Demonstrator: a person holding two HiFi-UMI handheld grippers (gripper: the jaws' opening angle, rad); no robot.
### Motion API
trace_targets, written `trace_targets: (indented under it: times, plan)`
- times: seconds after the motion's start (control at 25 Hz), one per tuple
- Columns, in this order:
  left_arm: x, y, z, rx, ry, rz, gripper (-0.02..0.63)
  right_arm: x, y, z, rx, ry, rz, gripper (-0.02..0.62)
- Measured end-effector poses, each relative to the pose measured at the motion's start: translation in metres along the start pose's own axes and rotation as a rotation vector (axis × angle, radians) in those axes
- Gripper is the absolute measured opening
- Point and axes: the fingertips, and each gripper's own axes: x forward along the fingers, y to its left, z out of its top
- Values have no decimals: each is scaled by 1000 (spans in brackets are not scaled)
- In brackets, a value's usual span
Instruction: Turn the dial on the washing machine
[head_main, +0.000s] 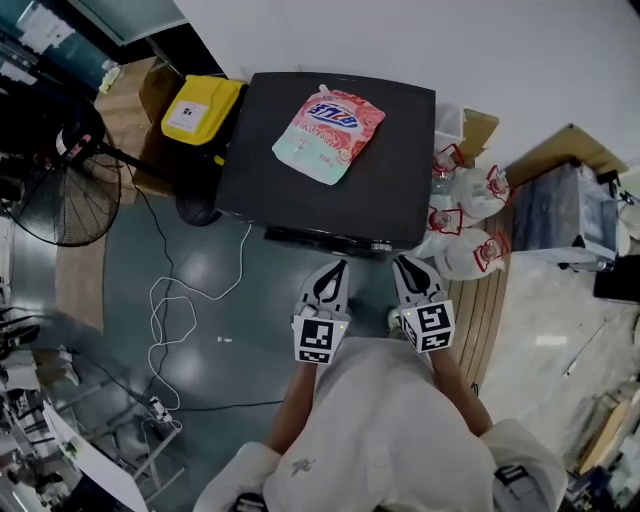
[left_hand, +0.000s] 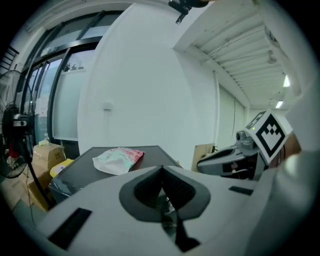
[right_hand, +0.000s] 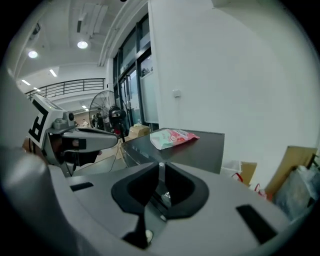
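Observation:
The washing machine (head_main: 400, 190) is a dark box with a flat top, seen from above in the head view. A pink and green pouch (head_main: 328, 135) lies on that top. The front control strip (head_main: 310, 240) faces me, with a small knob-like part (head_main: 380, 246) near its right end. My left gripper (head_main: 339, 264) hovers just short of the strip's middle, jaws together and empty. My right gripper (head_main: 400, 259) hangs beside it, a little to the right, near the knob, also shut with nothing held. In the right gripper view the closed tips (right_hand: 160, 165) aim at the machine's front edge (right_hand: 145, 150).
A yellow box (head_main: 200, 108) and cardboard boxes stand left of the machine. A floor fan (head_main: 60, 190) is further left, and a white cable (head_main: 170, 310) loops over the floor. White bags with red handles (head_main: 470, 220) and a plastic crate (head_main: 565, 215) crowd the right side.

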Motion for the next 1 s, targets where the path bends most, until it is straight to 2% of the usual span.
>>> trace_targets:
  times: [0.24,0.52,0.68,1.0]
  plan:
    - [24,19,-21,19,47,-148,13,22,-7,-27,104,64,-146,67]
    - [49,30,-44,58,89,-286,12,47,-11,-57,207,110,-273,115]
    - [58,31,-54,74,110,-329,14,57,-12,-75,279,134,-322,159]
    - [66,29,-73,94,162,-367,12,81,-14,-112,333,202,-367,257]
